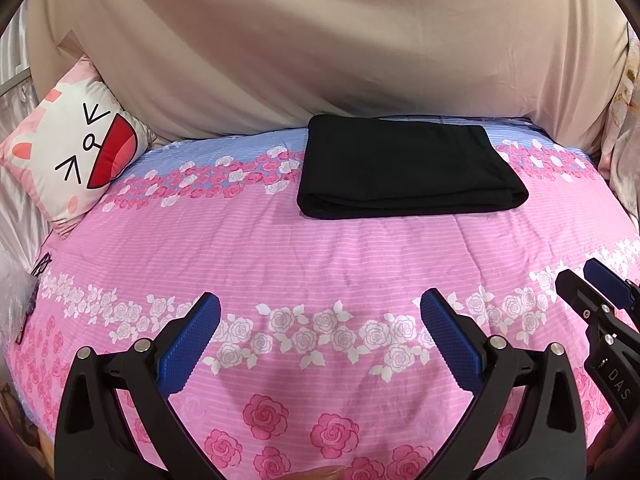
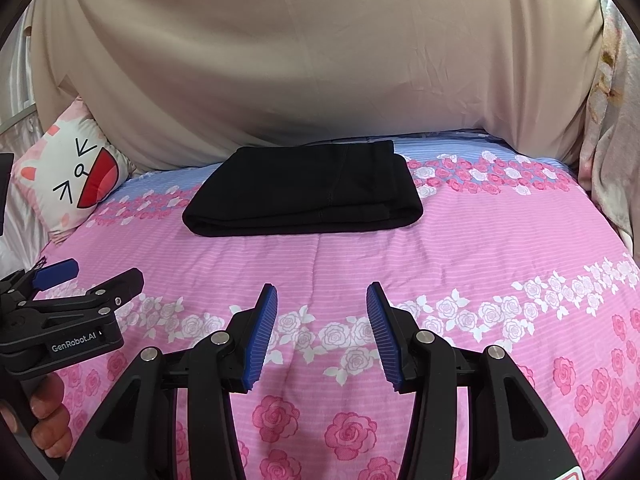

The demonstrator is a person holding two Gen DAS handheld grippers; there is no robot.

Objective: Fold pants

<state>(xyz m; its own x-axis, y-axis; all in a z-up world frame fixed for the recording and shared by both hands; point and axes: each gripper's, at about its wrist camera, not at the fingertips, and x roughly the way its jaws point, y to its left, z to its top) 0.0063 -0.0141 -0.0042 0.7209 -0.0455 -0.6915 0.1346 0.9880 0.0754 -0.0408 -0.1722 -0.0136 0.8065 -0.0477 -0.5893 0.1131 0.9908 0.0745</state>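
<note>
Black pants (image 1: 408, 168) lie folded into a neat rectangle at the far side of the pink floral bed cover (image 1: 320, 264); the right wrist view shows the same pants (image 2: 308, 190) left of centre. My left gripper (image 1: 320, 304) hovers over the near part of the cover, open wide, nothing between its blue pads. My right gripper (image 2: 322, 294) hangs beside it, open about halfway and empty. Each gripper appears at the edge of the other's view: the right gripper (image 1: 588, 276) at the right, the left gripper (image 2: 104, 276) at the left, held by a hand (image 2: 48, 420). Both stand well short of the pants.
A cartoon-face cushion (image 1: 76, 152) leans at the bed's far left corner. A beige sheet (image 1: 320, 48) hangs behind the bed like a wall. Pale patterned fabric (image 2: 608, 140) borders the right side. The bed cover (image 2: 480, 248) stretches between grippers and pants.
</note>
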